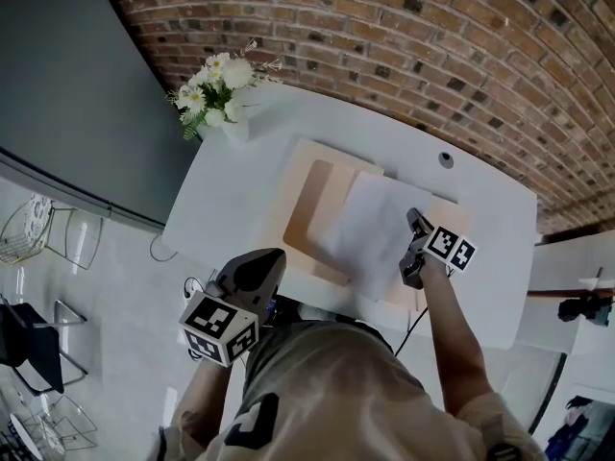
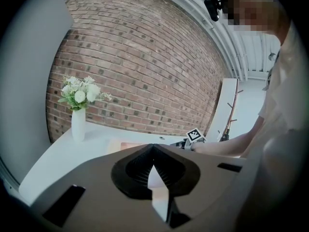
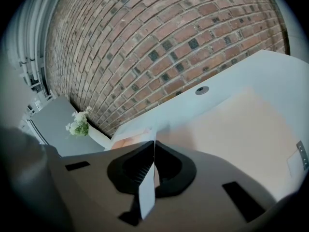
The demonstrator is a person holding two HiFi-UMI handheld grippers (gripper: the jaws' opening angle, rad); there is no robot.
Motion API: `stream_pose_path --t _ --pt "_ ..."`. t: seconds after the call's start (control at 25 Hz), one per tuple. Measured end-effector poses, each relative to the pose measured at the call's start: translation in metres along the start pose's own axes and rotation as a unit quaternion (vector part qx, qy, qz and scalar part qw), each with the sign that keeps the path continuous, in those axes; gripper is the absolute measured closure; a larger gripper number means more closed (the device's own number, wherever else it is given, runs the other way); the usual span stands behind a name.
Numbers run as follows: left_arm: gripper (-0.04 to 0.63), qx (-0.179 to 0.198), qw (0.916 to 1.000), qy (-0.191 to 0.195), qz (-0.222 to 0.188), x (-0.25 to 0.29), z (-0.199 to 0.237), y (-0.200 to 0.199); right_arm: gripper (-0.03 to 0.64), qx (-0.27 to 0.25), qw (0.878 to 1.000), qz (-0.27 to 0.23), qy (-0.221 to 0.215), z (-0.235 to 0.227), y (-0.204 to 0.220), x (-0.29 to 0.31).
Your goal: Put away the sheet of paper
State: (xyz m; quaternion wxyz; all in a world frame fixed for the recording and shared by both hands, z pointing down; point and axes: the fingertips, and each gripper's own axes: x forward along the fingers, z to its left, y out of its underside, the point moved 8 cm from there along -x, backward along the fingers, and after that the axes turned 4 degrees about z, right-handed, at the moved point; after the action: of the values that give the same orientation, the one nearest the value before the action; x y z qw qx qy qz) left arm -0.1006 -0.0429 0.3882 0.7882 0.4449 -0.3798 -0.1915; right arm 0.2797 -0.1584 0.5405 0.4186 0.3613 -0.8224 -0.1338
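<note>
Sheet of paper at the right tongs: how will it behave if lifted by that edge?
Probably floppy: the sheet of paper is thin, and the right tongs seem to pinch only its right edge, so the rest should sag. Likely very light; it may slide on the smooth beige folder.

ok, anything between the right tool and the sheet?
Nothing visible. The right tool is at the right edge of the sheet of paper, whose top is bare; the flower vase stands far off to the left.
</note>
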Motion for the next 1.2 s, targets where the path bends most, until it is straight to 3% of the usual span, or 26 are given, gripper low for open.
stream_pose_path --t 1.2 --pt "0.581 -0.007 0.9999 0.008 0.011 -0.003 0.034 -0.001 0.594 0.008 1.0 0.007 -0.001 0.022 0.006 0.026"
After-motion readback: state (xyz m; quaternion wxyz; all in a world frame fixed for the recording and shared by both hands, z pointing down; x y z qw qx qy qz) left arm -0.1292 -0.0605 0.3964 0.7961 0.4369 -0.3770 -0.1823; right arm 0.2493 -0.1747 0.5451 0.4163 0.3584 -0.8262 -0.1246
